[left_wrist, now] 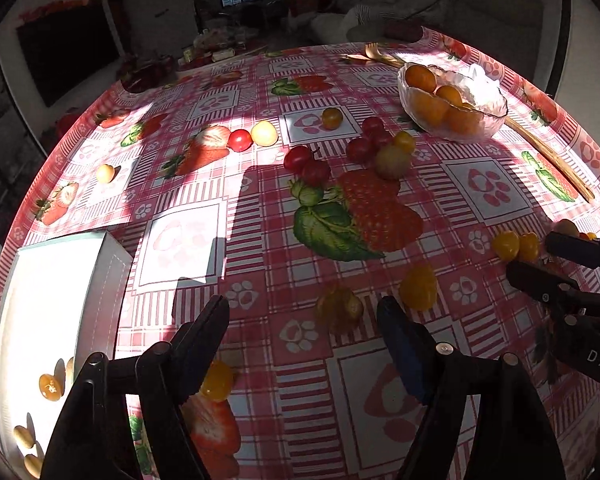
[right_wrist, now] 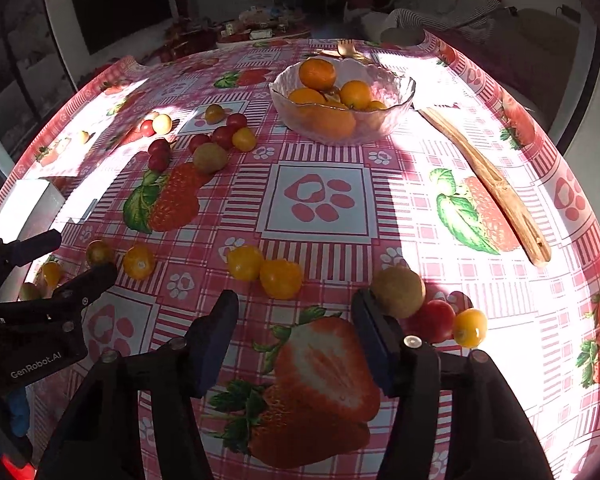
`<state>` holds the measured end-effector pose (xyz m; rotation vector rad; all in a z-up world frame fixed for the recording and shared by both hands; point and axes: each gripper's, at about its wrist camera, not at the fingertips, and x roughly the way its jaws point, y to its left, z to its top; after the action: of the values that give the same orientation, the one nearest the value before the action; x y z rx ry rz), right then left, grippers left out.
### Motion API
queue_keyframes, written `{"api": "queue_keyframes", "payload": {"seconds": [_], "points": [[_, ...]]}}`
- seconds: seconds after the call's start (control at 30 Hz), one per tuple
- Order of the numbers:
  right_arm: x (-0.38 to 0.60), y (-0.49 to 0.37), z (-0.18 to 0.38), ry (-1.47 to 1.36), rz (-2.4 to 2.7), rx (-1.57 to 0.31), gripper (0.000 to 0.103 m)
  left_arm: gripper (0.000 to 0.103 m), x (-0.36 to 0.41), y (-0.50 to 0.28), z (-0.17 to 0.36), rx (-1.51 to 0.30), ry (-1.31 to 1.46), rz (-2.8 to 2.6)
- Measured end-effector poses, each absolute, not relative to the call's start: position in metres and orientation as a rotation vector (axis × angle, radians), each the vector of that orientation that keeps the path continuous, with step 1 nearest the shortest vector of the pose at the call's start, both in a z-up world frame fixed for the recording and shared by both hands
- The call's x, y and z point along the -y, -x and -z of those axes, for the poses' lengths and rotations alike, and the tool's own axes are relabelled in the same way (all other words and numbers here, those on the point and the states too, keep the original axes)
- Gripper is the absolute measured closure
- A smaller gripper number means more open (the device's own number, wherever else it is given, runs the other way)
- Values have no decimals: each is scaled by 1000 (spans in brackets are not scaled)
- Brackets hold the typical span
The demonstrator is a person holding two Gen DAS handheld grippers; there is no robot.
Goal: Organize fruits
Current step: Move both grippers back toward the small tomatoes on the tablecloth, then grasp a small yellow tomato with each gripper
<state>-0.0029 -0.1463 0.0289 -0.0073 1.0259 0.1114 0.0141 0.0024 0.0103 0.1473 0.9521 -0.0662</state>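
Left gripper [left_wrist: 304,312] hovering low over the tablecloth [left_wrist: 260,240], jaws gaping wide, gripping nothing. Two yellow tomatoes lying just beyond its tips: one [left_wrist: 339,307] between the fingers, another [left_wrist: 418,287] just past the right finger. A further yellow one [left_wrist: 217,381] peeking out beside the left finger.

Right gripper [right_wrist: 296,304] likewise spread wide and holding nothing, poised over a printed strawberry. Brown round fruit [right_wrist: 398,291] sitting just beside its right finger, touching a red tomato [right_wrist: 432,320], with a small yellow fruit [right_wrist: 470,327] next to that. Yellow pair [right_wrist: 265,272] resting just beyond the fingertips, touching each other.

Glass bowl [right_wrist: 400,80] standing at the far side of the table, holding oranges [right_wrist: 317,74]. Wooden tongs [right_wrist: 488,176] lying to the right of the bowl, running from far to near. Cluster of red and yellow tomatoes [right_wrist: 220,138] gathering to the left of the bowl, with more scattered further left.

White tray [left_wrist: 52,280] sitting at the near left edge, carrying a few small pale and orange fruits [left_wrist: 50,387] at its near end.
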Motion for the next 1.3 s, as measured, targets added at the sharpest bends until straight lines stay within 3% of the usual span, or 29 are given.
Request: {"api": "queue_keyframes", "payload": {"seconds": [0.1, 0.27, 0.3, 0.4, 0.67, 1.3], "points": [[144, -2, -29, 22, -111, -1019, 45, 31, -1, -18, -10, -948, -141, 74], [139, -6, -30, 41, -142, -1014, 72, 60, 0, -19, -11, -958, -94, 141], [138, -6, -30, 38, -151, -1014, 77, 74, 2, -17, -11, -955, -86, 165], [139, -5, -30, -3, -190, -1024, 79, 80, 5, -12, -11, -949, -94, 168], [138, 13, -31, -136, -254, -1069, 79, 81, -8, 22, -13, -961, -26, 163], [110, 58, -37, -134, -319, -1128, 79, 81, -50, 103, -27, -953, 117, 92]]}}
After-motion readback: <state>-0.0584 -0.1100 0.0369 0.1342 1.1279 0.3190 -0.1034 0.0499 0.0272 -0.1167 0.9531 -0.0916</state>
